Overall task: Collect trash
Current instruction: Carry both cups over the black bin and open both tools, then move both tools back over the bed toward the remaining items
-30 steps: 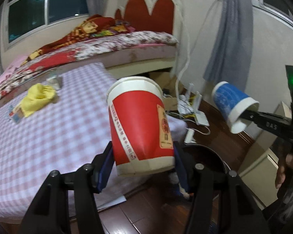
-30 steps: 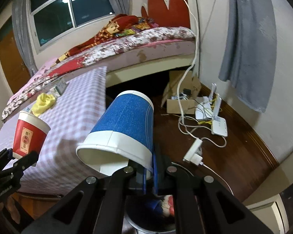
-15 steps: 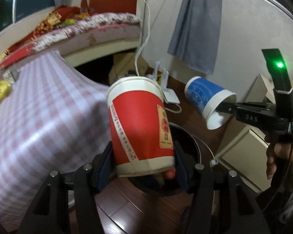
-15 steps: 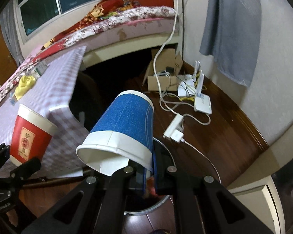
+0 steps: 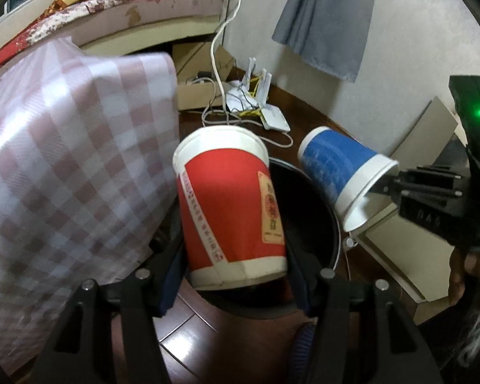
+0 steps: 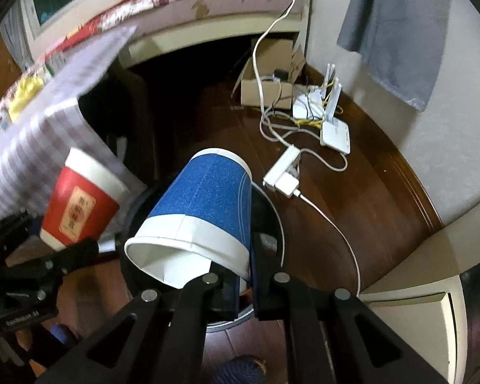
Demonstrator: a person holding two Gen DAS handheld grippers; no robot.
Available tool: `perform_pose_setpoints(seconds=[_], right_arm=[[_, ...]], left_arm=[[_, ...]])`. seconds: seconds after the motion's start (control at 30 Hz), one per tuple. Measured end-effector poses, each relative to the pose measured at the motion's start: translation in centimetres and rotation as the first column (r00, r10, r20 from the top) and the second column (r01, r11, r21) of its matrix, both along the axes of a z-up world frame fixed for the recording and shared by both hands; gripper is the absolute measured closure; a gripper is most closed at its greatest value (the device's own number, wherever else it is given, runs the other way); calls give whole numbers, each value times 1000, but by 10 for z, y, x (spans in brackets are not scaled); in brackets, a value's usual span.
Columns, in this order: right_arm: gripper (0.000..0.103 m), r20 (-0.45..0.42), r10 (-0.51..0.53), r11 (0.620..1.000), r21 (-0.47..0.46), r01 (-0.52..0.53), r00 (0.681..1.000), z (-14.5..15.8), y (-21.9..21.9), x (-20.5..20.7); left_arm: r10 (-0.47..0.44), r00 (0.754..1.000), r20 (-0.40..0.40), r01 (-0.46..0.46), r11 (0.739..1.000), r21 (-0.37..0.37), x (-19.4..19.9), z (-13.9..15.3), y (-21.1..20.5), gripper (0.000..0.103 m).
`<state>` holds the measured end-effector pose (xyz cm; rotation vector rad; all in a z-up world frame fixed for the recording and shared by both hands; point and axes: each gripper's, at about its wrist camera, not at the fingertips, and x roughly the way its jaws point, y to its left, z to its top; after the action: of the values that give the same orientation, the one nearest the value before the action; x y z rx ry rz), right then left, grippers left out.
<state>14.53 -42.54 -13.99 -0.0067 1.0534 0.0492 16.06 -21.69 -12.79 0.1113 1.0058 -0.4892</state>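
A red paper cup [image 5: 230,211] stands bottom-up between the fingers of my left gripper [image 5: 236,272], which is shut on its sides near the rim. My right gripper [image 6: 244,275] is shut on the rim wall of a blue and white paper cup [image 6: 208,198], mouth towards the camera. Both cups hang over a dark round trash bin [image 5: 332,220] on the floor. The bin's rim [image 6: 280,233] shows beside the blue cup. From the left wrist view the blue cup [image 5: 336,166] is to the right of the red one; from the right wrist view the red cup [image 6: 80,204] is at left.
A table with a pink checked cloth [image 5: 64,160] overhangs on the left, close to the bin. Behind the bin lie a cardboard box [image 5: 201,96], white routers [image 6: 332,131], cables and a power strip [image 6: 284,166]. A white cabinet [image 5: 400,256] stands at right.
Both grippers have sunk and tipped downward with their cups still held. The tabletop has slid out to the left, and the bin now sits right under both cups.
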Motion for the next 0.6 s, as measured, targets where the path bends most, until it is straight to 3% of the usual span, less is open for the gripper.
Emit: perform_pose_setpoints(seconds=[0.17, 0.2, 0.23, 0.27, 0.3, 0.33, 0.37, 0.6], right_arm=[[97, -40, 35, 999, -15, -36, 999, -15, 6, 9], [97, -51, 43, 999, -15, -44, 998, -17, 8, 11], [96, -72, 49, 998, -22, -51, 996, -22, 9, 14], [79, -103, 38, 997, -61, -45, 994, -29, 8, 18], [59, -120, 6, 993, -119, -21, 993, -35, 6, 20], [19, -127, -27, 986, -169, 5, 992, -40, 1, 22], [9, -130, -39, 984, -175, 16, 991, -43, -4, 22], [1, -142, -53, 983, -180, 27, 989, -44, -5, 27]], left_arm=[[-18, 999, -44, 18, 1000, -15, 10, -14, -8, 38], [-20, 997, -72, 18, 999, -31, 13, -18, -9, 30], [-11, 995, -102, 7, 999, -38, 17, -24, -8, 9], [13, 994, -112, -17, 999, -34, 20, -28, -5, 1], [47, 994, -101, -49, 999, -19, 20, -30, -1, 1], [61, 993, -100, -62, 998, -5, 22, -33, 2, 1], [84, 991, -101, -82, 996, 18, 22, -36, 5, 1], [164, 984, -67, -157, 983, 95, 17, -42, 21, 1]])
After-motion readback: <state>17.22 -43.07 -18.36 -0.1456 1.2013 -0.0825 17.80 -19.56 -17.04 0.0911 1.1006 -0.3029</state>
